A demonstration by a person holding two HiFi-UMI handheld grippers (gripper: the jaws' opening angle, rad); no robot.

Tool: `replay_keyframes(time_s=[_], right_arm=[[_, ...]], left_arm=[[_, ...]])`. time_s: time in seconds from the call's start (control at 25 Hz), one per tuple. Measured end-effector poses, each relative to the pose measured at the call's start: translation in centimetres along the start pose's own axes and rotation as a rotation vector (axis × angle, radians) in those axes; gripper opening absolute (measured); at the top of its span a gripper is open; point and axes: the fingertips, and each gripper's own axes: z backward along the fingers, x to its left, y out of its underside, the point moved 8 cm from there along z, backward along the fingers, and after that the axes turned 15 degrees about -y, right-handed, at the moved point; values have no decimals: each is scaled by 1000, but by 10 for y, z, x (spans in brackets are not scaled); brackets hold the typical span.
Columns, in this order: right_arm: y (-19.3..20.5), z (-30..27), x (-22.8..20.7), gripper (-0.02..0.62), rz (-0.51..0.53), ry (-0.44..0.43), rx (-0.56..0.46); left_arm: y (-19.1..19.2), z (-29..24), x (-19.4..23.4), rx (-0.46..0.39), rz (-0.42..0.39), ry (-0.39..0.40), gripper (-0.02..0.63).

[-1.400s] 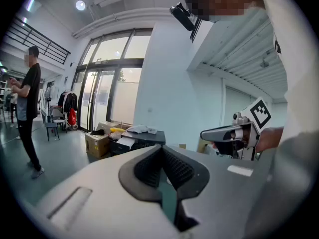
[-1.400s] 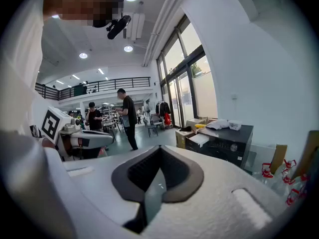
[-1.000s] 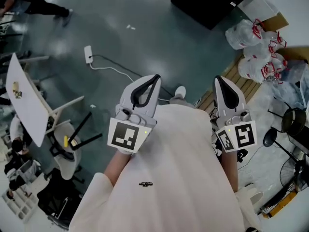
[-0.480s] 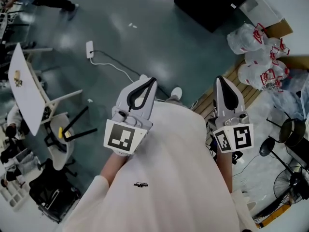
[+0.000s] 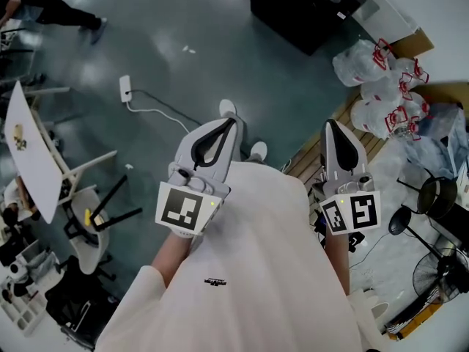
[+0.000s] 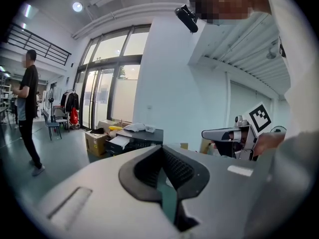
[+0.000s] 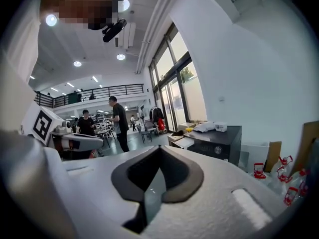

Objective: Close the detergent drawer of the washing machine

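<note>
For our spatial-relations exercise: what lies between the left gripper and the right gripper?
In the head view, only the person's white shirt, with a shoe showing just past its edge.

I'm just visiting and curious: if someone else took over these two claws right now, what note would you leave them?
Left claw: shut, nothing in it, held out in front of the person.
Right claw: shut, nothing in it, alongside the left.
Job's things: no detergent drawer within reach. A dark machine stands some way ahead, too far to tell if it is the washer.
Done: nothing that shows.
Left: probably walk over, find the drawer and push it shut.
</note>
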Motion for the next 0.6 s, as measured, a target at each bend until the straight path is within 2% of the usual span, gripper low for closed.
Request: replay_keyframes(time_s=[0.36,0.6], right_arm=[[-22,-74,-28,-2,18,12,53],[-46,-145,-38,-2,31,-3,59]], left_arm=[[-11,-69,53,-17,66,1,18],[-28,-115,108,-37,104,-11,18]])
